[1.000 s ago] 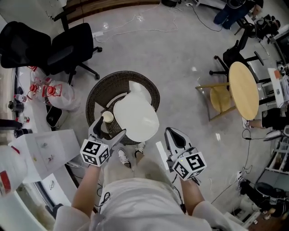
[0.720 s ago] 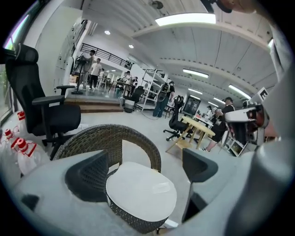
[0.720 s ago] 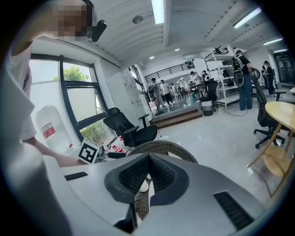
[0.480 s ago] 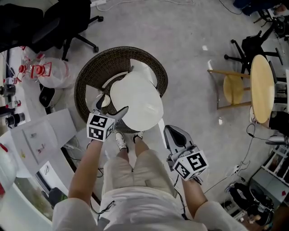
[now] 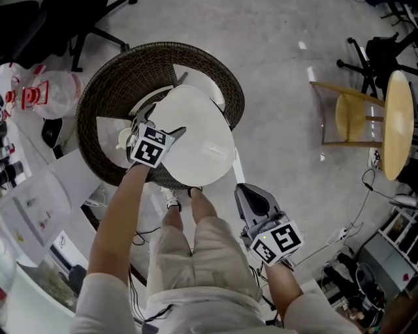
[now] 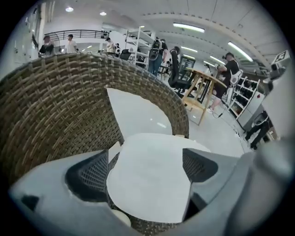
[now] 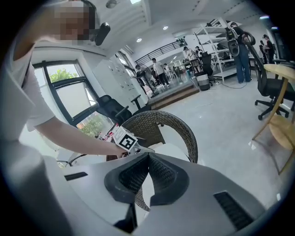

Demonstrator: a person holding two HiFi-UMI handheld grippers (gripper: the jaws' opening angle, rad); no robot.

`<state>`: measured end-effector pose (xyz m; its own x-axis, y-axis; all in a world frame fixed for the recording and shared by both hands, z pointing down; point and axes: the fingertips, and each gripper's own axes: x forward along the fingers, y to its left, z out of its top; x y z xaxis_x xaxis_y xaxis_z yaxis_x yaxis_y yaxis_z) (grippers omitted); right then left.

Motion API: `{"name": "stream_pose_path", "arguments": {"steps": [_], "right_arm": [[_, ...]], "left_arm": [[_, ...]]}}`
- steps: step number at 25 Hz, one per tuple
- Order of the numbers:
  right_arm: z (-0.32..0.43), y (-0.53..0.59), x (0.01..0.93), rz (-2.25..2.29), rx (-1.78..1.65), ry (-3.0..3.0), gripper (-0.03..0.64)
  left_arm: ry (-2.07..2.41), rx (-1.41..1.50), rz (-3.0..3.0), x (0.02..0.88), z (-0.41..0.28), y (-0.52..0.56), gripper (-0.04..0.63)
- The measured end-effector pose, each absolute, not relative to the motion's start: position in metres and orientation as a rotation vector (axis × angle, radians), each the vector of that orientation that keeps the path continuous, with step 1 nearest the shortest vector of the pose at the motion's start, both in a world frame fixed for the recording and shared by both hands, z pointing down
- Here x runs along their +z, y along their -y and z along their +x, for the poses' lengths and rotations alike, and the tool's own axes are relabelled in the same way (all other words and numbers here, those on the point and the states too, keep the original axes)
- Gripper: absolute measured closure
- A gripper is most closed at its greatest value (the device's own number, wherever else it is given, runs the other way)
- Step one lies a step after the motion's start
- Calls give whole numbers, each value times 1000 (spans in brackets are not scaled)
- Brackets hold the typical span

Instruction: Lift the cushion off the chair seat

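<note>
A round white cushion (image 5: 199, 143) lies in a round brown wicker chair (image 5: 104, 85), its near edge overhanging the seat front. My left gripper (image 5: 160, 124) is open over the cushion's left edge. In the left gripper view the cushion (image 6: 147, 179) fills the gap between the two fingers (image 6: 87, 177), with the wicker back (image 6: 60, 106) rising behind it. Whether the fingers touch the cushion I cannot tell. My right gripper (image 5: 253, 194) hangs by my right thigh, away from the chair. It is shut with nothing in it, its pads (image 7: 138, 173) pressed together.
A round wooden table (image 5: 400, 124) and a wooden stool (image 5: 346, 117) stand at the right. A black office chair (image 5: 39, 19) and a plastic bag (image 5: 46, 94) are at the upper left. A white table with papers (image 5: 32, 202) is at my left. My shoes (image 5: 171, 199) stand against the chair front.
My left gripper has reached forward from the chair's front rim onto the cushion's left edge, and I have leaned closer. The right gripper has stayed low and shut.
</note>
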<state>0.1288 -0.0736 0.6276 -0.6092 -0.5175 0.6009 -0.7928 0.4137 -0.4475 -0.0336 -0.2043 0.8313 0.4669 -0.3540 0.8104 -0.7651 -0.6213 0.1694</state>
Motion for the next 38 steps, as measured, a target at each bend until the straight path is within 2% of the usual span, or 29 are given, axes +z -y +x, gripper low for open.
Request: {"name": "stream_pose_path", "arguments": {"steps": [13,23,25,26,27,32,34,38], "right_arm": [[168,55,675,1132,1146,2217,615],[174,49,681,1152,1175,2226,615],[175,45,682,1157,1181,2221,615],[176,42,684,1161,1185,2215,615],[176,39,686,1163,1189,2209,615],[175,33,683,1175,1180,2207,615],[174,35,679,1190,1170,2214,615],[172,33,671,1216,1165,2223,615]], "left_arm": [[781,1307,2161,933,-27,227,104],[721,1331,2055,965,-26,234,108],[733,1336,2035,970,-26,234,142],[746,1351,2030,971,-26,235,207],[752,1373,2026,971,-27,236,300],[749,1406,2038,968,-25,230,461],[773,1395,2032,959,-26,231,502],[762,1378,2038,954,-24,224,529]]}}
